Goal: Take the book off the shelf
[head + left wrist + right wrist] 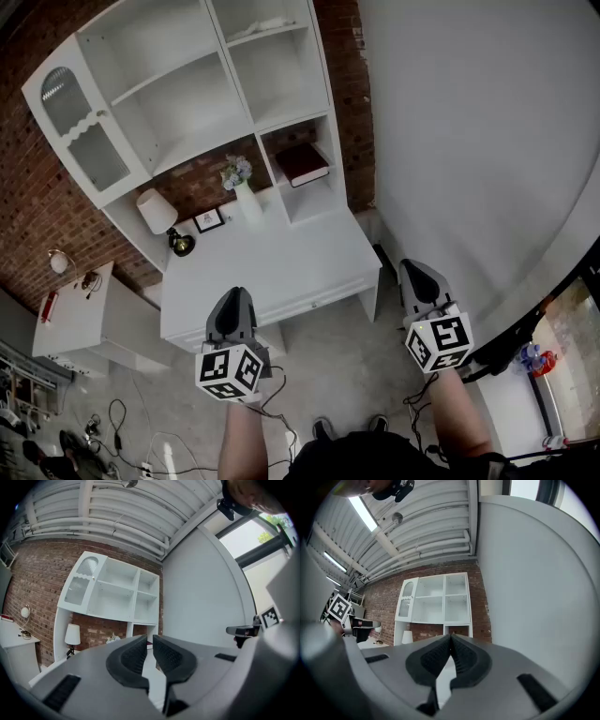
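We face the shelf [218, 39], claws empty
Left claw [234, 294] and right claw [413, 268] both have jaws together; the book [302, 161] lies well ahead of them

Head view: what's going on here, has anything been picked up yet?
Nothing has been picked up. A person stands facing a white desk with a shelf unit on it, a gripper in each hand. The left gripper and right gripper are both shut and empty, held well away from the shelf. The book lies flat in the lower right compartment, untouched.
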`<state>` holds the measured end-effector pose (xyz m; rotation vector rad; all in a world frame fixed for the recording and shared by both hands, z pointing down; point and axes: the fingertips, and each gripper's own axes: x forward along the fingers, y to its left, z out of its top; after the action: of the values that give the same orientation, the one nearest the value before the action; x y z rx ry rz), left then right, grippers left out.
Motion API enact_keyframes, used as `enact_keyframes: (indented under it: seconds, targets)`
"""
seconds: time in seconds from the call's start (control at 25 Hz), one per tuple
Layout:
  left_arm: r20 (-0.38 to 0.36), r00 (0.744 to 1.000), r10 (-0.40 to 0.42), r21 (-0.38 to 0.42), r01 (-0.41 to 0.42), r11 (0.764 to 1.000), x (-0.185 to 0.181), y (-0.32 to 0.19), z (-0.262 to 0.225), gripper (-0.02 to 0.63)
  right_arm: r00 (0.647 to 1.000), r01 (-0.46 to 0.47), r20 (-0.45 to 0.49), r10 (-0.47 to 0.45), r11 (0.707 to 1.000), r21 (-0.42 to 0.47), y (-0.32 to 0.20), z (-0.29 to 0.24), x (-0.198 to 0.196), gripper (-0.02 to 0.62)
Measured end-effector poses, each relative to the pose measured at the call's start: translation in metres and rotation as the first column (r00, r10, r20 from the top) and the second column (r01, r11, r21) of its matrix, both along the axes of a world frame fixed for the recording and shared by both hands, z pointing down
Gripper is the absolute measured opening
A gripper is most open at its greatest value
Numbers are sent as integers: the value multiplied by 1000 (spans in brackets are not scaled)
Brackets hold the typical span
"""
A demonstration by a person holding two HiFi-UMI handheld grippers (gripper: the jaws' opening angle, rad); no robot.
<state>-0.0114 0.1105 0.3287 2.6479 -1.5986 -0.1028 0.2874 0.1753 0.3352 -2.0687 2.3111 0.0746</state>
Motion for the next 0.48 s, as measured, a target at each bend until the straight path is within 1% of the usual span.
enact_keyframes:
  seconds: [0.2, 0.36, 0.44, 0.48]
  targets:
    - [5, 1000, -6, 1, 6, 1000, 12, 7, 0, 37, 1000, 6, 1, -6, 1000, -2, 4, 2, 12, 0]
    - [10, 1000, -16, 5, 16, 1000, 23, 14, 0, 37, 1000, 8, 25, -8, 1000, -3, 7, 5, 27, 0]
    - [10, 1000, -21, 17, 20, 1000, 30, 19, -1, 38, 999, 12, 35, -12, 1000, 14, 9, 3, 34, 2]
    - [11, 1000, -28, 30, 28, 999, 32, 21, -4, 38, 999, 14, 31, -14, 1000, 24, 10, 1, 37, 15]
